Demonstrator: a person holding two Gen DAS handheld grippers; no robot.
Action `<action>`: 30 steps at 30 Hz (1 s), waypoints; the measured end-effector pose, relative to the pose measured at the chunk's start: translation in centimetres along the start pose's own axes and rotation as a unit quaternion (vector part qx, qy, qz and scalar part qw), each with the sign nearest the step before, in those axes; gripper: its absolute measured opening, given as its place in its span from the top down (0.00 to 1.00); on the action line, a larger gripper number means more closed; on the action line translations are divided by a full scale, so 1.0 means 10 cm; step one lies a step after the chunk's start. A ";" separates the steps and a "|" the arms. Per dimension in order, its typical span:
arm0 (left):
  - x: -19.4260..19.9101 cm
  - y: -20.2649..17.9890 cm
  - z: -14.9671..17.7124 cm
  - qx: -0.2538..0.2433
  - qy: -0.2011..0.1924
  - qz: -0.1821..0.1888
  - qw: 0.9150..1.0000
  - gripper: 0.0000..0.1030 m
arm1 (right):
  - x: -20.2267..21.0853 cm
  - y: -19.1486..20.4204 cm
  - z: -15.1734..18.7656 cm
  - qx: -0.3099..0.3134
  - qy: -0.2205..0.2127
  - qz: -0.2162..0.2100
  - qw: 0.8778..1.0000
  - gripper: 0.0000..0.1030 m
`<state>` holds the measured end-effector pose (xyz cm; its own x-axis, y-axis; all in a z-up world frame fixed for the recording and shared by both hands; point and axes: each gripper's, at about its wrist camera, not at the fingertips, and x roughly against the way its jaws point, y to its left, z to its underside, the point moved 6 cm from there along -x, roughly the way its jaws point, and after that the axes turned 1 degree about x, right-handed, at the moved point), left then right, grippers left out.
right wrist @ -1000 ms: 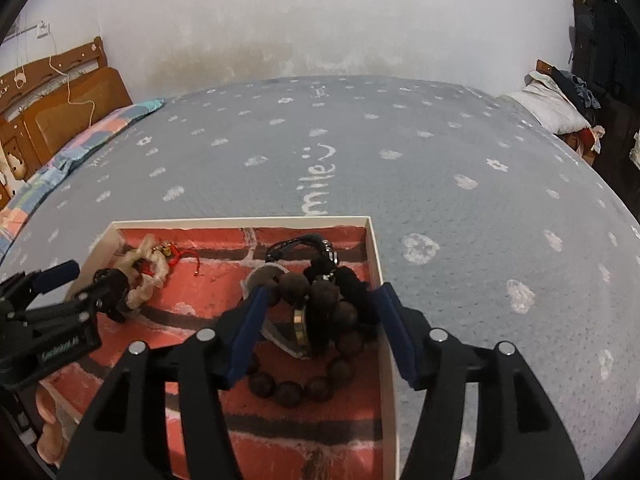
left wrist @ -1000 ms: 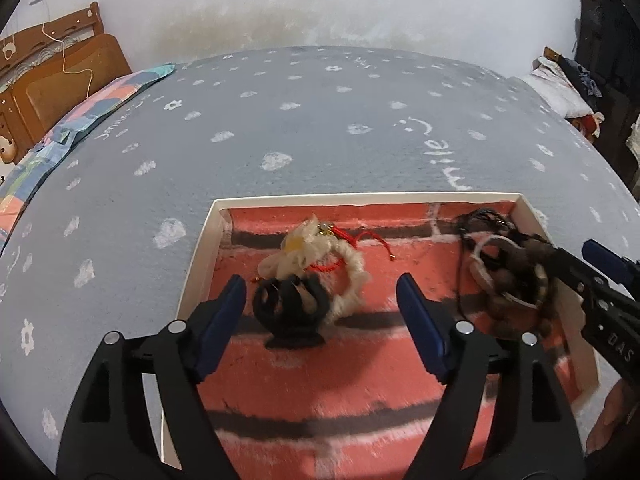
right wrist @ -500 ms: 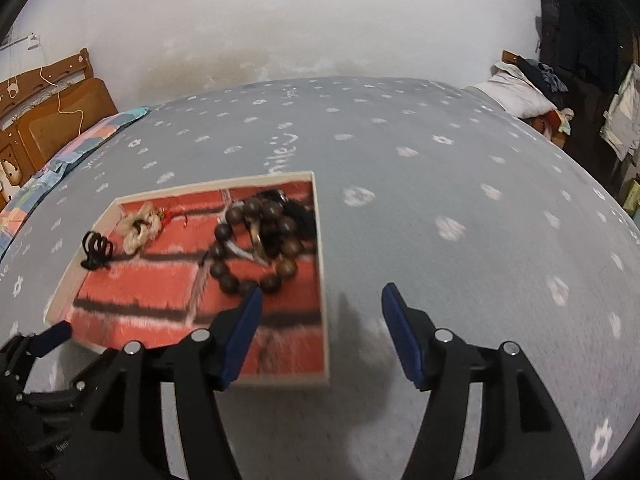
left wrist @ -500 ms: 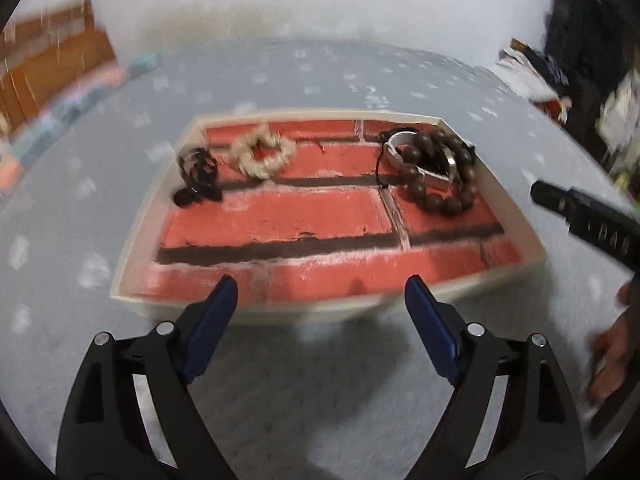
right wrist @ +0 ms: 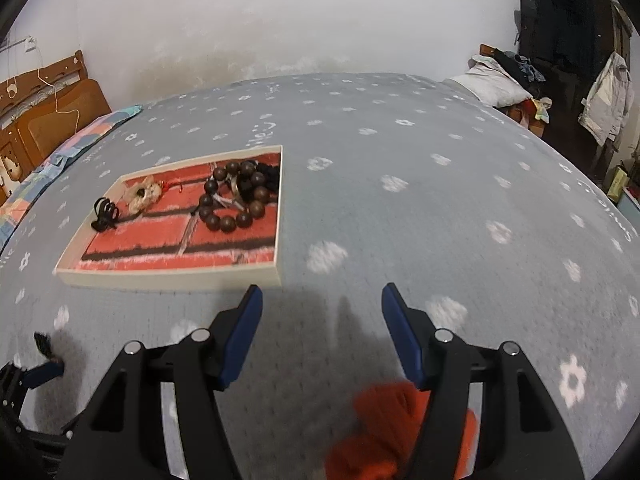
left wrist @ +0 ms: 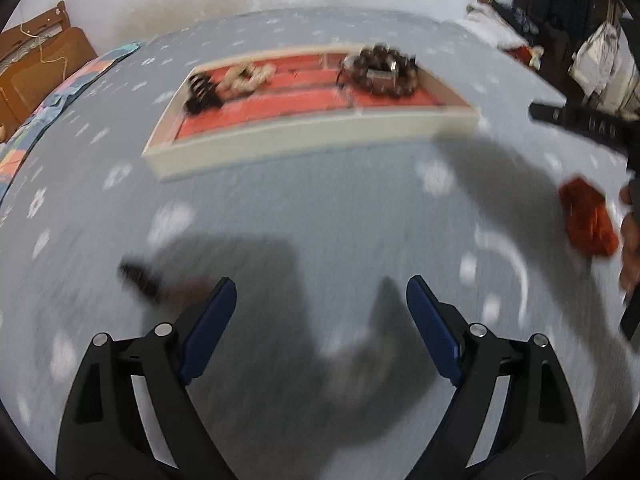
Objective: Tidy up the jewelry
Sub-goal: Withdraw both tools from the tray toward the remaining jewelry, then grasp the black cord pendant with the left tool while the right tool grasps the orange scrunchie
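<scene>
A white-rimmed tray (right wrist: 176, 276) lined with a red brick print lies on the bedspread. In it are a dark wooden bead bracelet (right wrist: 236, 200), a cream scrunchie (right wrist: 144, 196) and a black hair claw (right wrist: 105, 214). The left wrist view shows the same tray (left wrist: 312, 136), blurred. My right gripper (right wrist: 322, 312) hangs open and empty over the spread, near the tray's front right corner. An orange fabric piece (right wrist: 384, 420) lies under its fingers. My left gripper (left wrist: 320, 312) stands wide open with nothing in it. A small dark object (left wrist: 140, 276) lies just left of it, blurred.
The grey bedspread (right wrist: 400, 208) with white flowers stretches far to the right. A wooden headboard (right wrist: 44, 120) and a patchwork pillow (right wrist: 80, 140) are at the left. A white pillow (right wrist: 492, 84) and hanging clothes (right wrist: 608, 96) sit at the far right. A hand (left wrist: 630, 232) shows beside the orange piece (left wrist: 586, 220).
Both grippers have drawn back from the tray to the near bedspread. The hair claw and the bead bracelet stayed in the tray. The orange piece and the small dark object have come into view.
</scene>
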<state>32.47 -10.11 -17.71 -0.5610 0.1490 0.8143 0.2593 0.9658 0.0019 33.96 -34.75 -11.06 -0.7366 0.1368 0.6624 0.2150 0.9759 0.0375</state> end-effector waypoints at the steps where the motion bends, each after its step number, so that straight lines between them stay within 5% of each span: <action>1: 0.07 0.05 0.13 0.001 0.011 -0.002 1.000 0.18 | 0.05 -0.02 0.05 -0.003 0.002 -0.001 1.000 0.41; 5: 0.39 0.23 0.47 0.035 0.020 0.011 0.999 0.18 | 0.18 -0.07 0.19 -0.001 0.002 0.002 1.000 0.41; 9: 0.70 0.42 0.71 0.039 -0.002 -0.027 0.999 0.13 | 0.30 -0.12 0.31 0.002 0.002 0.007 1.000 0.41; 14: 0.91 0.74 0.64 0.071 -0.034 -0.055 0.995 0.05 | 0.34 -0.17 0.32 -0.001 0.001 0.013 1.000 0.40; 22: 0.54 1.02 0.36 0.082 -0.023 -0.069 0.994 0.06 | 0.25 -0.20 0.42 -0.001 0.012 0.023 1.000 0.39; 30: 0.20 1.28 0.17 0.105 -0.018 -0.075 0.991 0.23 | 0.14 -0.30 0.55 0.002 0.030 0.043 0.999 0.39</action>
<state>33.28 2.89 -17.02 -0.6103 0.0041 0.7922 0.0032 1.0000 -0.0027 28.71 -36.55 -14.36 -0.6757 0.2093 0.7068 0.2724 0.9619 -0.0245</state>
